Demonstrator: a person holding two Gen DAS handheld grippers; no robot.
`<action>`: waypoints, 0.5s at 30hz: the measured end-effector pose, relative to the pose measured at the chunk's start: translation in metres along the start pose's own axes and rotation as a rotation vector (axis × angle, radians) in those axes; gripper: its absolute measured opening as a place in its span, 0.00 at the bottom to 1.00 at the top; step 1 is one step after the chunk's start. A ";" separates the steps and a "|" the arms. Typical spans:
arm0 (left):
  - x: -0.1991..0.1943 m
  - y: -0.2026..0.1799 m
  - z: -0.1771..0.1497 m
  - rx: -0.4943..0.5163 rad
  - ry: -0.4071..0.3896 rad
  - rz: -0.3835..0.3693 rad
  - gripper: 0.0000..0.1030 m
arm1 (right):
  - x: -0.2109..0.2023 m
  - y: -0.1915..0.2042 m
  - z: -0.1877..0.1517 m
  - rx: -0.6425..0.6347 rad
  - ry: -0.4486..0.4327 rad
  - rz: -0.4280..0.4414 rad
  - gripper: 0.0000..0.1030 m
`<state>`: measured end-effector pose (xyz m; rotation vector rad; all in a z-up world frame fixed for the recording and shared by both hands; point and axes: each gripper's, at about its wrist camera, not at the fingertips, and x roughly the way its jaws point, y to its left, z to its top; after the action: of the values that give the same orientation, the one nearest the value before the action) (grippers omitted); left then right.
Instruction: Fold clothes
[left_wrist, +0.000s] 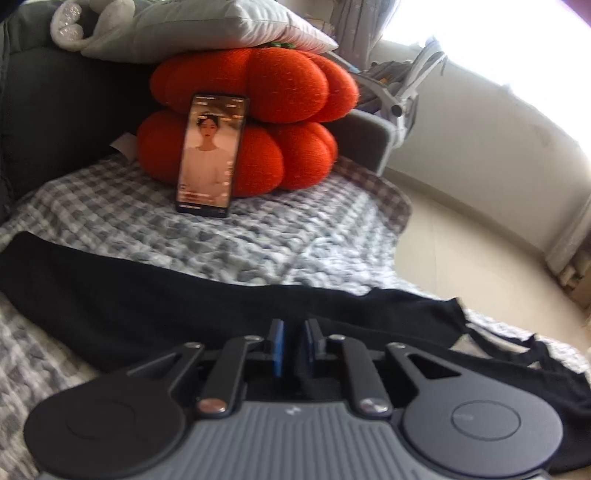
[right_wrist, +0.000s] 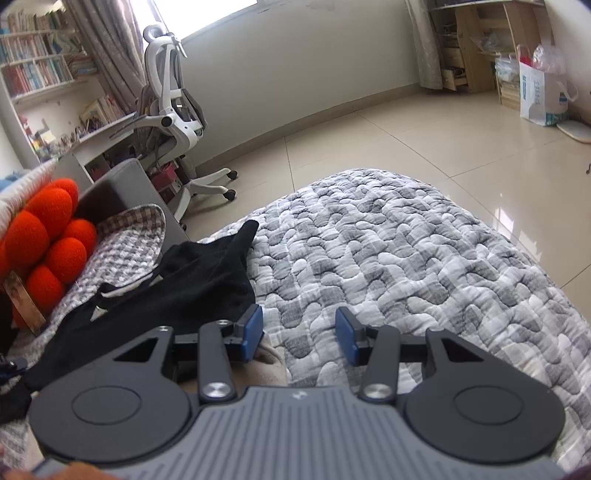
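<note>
A black garment (left_wrist: 147, 306) lies spread in a long band across the grey checked quilt (left_wrist: 258, 240), with its strapped end toward the right. My left gripper (left_wrist: 293, 347) hovers low over its near edge. The blue pads (left_wrist: 277, 349) stand a narrow gap apart, and only dark cloth shows behind the gap. In the right wrist view the garment (right_wrist: 192, 280) lies bunched at the left. My right gripper (right_wrist: 301, 336) is open over the bare quilt (right_wrist: 406, 258). Its left pad (right_wrist: 255, 332) is just beside the garment's edge, with nothing between the pads.
Two stacked orange pumpkin cushions (left_wrist: 251, 122) sit at the back with a lit phone (left_wrist: 210, 155) leaning on them and a grey pillow (left_wrist: 207, 29) on top. A white office chair (right_wrist: 173, 110), a desk, shelves and a paper bag (right_wrist: 543, 92) stand on the tiled floor beyond the quilt's edge.
</note>
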<state>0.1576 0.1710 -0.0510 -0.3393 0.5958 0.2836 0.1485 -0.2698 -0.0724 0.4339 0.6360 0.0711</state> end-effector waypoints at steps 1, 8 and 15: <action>-0.002 -0.004 0.000 0.001 0.002 -0.031 0.19 | 0.000 -0.002 0.002 0.020 0.000 0.018 0.47; -0.006 -0.070 -0.017 0.205 0.076 -0.283 0.09 | 0.007 -0.010 0.008 0.111 0.055 0.152 0.44; 0.004 -0.162 -0.047 0.389 0.164 -0.512 0.09 | 0.012 -0.007 0.004 0.080 0.113 0.196 0.28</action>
<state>0.1949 0.0064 -0.0534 -0.1300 0.6879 -0.3532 0.1601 -0.2751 -0.0791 0.5722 0.7074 0.2581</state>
